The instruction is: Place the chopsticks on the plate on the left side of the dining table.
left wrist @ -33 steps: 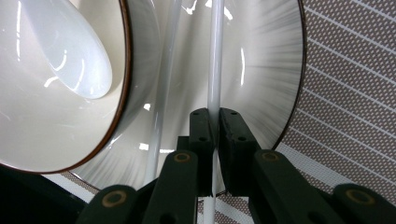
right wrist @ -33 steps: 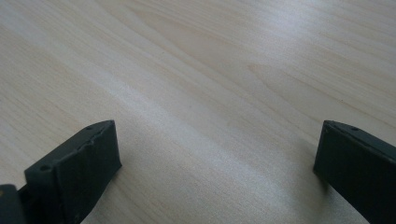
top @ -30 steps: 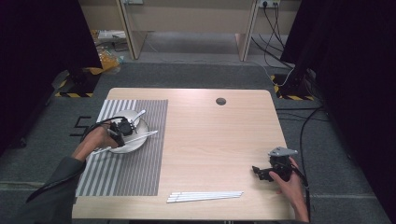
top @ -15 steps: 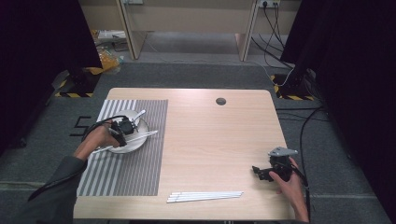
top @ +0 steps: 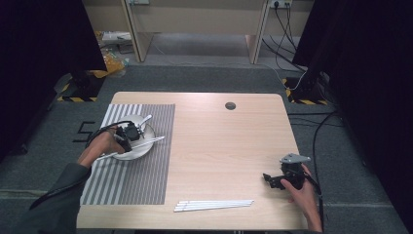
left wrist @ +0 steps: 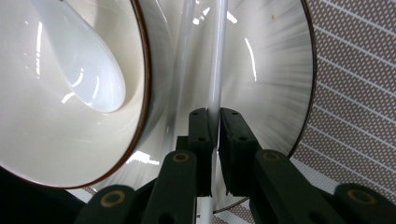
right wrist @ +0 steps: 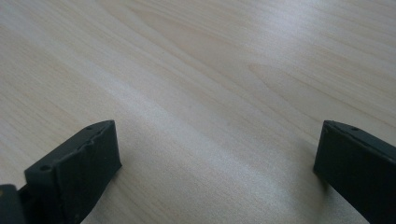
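My left gripper [top: 131, 132] hovers over a white plate [top: 139, 152] on the striped placemat [top: 131, 180]. In the left gripper view its jaws have just been closing and now pinch a white chopstick [left wrist: 217, 70], which runs across the plate [left wrist: 275, 70]. A second chopstick [left wrist: 184, 56] lies just beside it. A white bowl [left wrist: 46, 130] with a brown rim holds a white spoon [left wrist: 88, 70]. My right gripper [top: 269, 179] rests low near the table's right front corner, and its jaws stand wide open [right wrist: 217, 135] over bare wood.
Several white chopsticks [top: 214, 204] lie in a row near the table's front edge. A round cable hole [top: 230, 105] sits at the back of the wooden table [top: 219, 146]. Cables and dark curtains surround the table.
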Motion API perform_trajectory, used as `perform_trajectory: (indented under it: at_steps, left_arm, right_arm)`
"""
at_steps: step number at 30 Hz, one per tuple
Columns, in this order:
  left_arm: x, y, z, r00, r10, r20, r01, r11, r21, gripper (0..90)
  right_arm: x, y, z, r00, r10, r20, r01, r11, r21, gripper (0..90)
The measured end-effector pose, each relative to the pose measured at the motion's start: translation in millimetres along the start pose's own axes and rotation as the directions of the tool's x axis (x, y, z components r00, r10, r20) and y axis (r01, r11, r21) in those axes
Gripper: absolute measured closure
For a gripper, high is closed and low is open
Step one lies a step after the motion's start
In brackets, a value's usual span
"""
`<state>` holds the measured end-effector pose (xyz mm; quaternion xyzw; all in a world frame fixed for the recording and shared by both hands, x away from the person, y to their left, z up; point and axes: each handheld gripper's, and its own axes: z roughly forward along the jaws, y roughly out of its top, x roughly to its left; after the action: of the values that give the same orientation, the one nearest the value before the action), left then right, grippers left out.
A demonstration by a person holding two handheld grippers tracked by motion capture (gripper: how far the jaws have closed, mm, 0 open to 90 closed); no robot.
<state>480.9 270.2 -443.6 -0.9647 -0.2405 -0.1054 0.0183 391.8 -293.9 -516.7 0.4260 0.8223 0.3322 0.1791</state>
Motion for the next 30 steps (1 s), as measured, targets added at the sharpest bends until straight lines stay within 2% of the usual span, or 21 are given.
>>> perform_trajectory:
  at_steps: [6, 13, 16, 18, 21, 26, 30]
  left_arm:
    - [-0.9, 4.1, -0.2, 0.9996, 0.021, -0.02, -0.021, 0.9997, 0.014, 84.1]
    - [-0.4, 4.0, 0.6, 0.9996, 0.016, -0.022, -0.015, 0.9998, 0.01, 82.9]
    - [0.1, 1.9, -0.6, 0.9998, -0.011, -0.018, 0.01, 0.9999, -0.013, 80.2]
    - [1.0, -0.6, -2.4, 0.9989, -0.04, -0.025, 0.039, 0.9988, -0.031, 74.6]
    - [2.9, -6.5, -6.1, 0.9978, -0.056, -0.035, 0.055, 0.9979, -0.035, 69.8]
    - [4.6, -16.9, -4.7, 0.996, -0.084, -0.03, 0.085, 0.9964, 0.008, 59.8]
    - [7.5, -21.3, 2.1, 0.9922, -0.117, -0.044, 0.118, 0.993, 0.014, 57.8]
  right_arm:
    - [0.0, 0.0, 0.0, 1.0, 0.0, 0.0, 0.0, 1.0, 0.0, 0.4]
    - [0.0, 0.0, 0.0, 1.0, 0.0, 0.0, 0.0, 1.0, 0.0, 0.4]
    - [0.0, 0.0, -0.2, 1.0, -0.001, 0.0, 0.001, 1.0, 0.001, 0.4]
    - [0.0, -0.1, -0.1, 1.0, -0.002, 0.0, 0.002, 1.0, -0.001, 0.4]
    - [0.1, -0.1, -0.1, 1.0, 0.0, 0.001, 0.0, 1.0, 0.0, 0.4]
    - [0.1, -0.1, -0.1, 1.0, 0.0, 0.001, 0.0, 1.0, 0.0, 0.4]
    - [0.2, -0.1, -0.2, 1.0, 0.0, 0.001, 0.0, 1.0, 0.0, 0.4]
